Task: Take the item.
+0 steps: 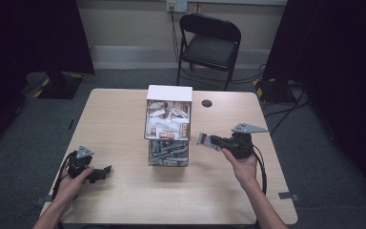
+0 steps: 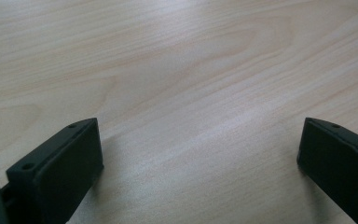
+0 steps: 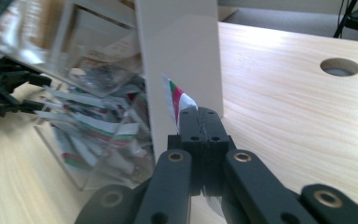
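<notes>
While the left tongs (image 1: 106,170) rest wide open on the bench (image 1: 124,124), the right tongs (image 1: 213,140) hold a striped packet (image 1: 204,140).

A black folding chair (image 1: 210,45) stands on grey carpet beyond the far edge of a pale wooden desk (image 1: 124,119), its round cable hole (image 1: 207,103) near the far right. Dark curtains (image 1: 343,57) hang at both sides.

Recording room or lab, staged for data capture.

A pale wooden table (image 1: 124,119) is set on grey carpet; behind it a black folding chair (image 1: 209,45) is placed, and dark curtains (image 1: 52,33) are hung on both sides of it.
</notes>
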### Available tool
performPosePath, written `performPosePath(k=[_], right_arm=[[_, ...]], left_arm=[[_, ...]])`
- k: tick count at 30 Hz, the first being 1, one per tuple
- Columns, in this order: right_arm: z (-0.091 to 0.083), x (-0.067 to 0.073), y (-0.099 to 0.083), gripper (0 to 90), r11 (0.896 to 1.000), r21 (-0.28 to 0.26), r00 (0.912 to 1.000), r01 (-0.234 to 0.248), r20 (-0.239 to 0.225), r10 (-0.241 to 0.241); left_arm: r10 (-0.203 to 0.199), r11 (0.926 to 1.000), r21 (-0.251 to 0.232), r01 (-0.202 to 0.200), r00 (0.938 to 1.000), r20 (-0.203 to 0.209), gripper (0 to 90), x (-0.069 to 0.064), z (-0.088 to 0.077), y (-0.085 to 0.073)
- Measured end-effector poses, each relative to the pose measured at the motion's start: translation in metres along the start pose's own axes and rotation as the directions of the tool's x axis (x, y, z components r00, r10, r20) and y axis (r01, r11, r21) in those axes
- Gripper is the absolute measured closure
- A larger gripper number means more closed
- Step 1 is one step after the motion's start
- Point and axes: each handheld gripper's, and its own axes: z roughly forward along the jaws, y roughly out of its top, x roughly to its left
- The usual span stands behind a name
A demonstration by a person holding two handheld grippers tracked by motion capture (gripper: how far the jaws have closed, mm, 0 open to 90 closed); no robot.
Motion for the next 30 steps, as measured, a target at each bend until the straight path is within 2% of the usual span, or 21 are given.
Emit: performPosePath(k=[16,30], right_arm=[[0.036,-0.016,-0.019,90.0,0.996,0.08,0.9992,-0.033,0.022,0.032],[0.058,-0.023,-0.032,89.9,0.99,0.129,0.998,-0.06,0.026,0.057]], left_arm=[[0.0,1.0,0.0,0.0,1.0,0.0,0.0,0.0,0.0,0.0],[0.0,1.0,0.0,0.0,1.0,0.0,0.0,0.0,0.0,0.0]])
